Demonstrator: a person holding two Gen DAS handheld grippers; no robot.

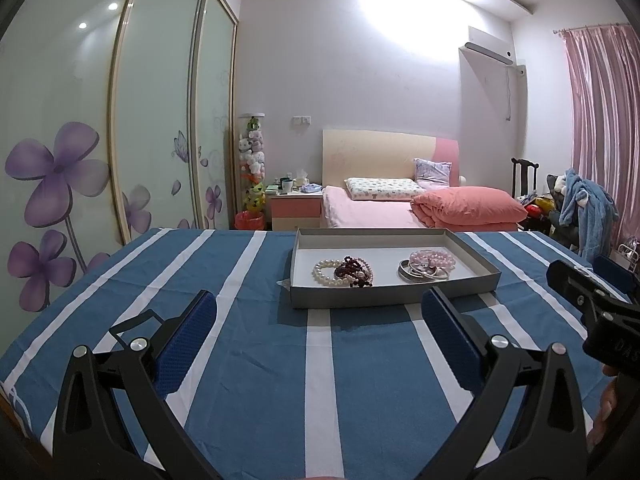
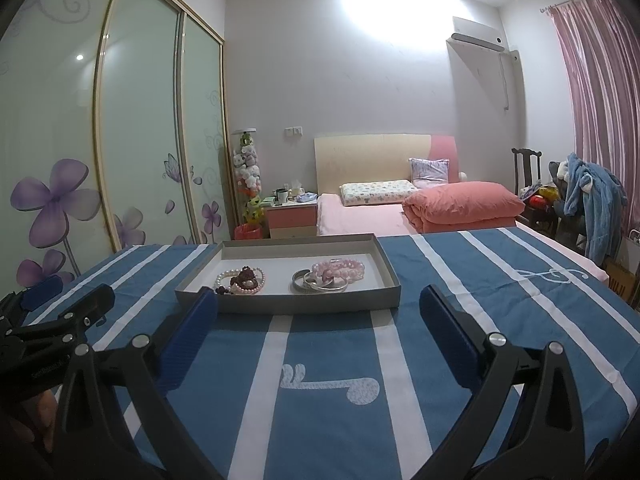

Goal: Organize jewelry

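From your left wrist, your left tongs [image 1: 320, 320] stand released, jaws wide and empty, low over the striped table [image 1: 248, 360]. The tray [image 1: 394, 294] lies straight ahead and slightly right of them, its long side running crosswise to your fingers. Inside it, the pearl and dark bead pile [image 1: 345, 271] sits left, the pink beads and silver bangles [image 1: 428, 267] right. Your right tongs [image 1: 588, 300] show only partly at the right edge.

From your right wrist, your right tongs [image 2: 320, 316] are also released and empty. Here the tray [image 2: 308, 300] lies ahead and slightly left, its near wall just past the left fingertip. I judge both tongs about equally near it, with the bangles closer to your right. The tangled strands are hard to separate by eye, and the near wall hides the tray floor behind it.
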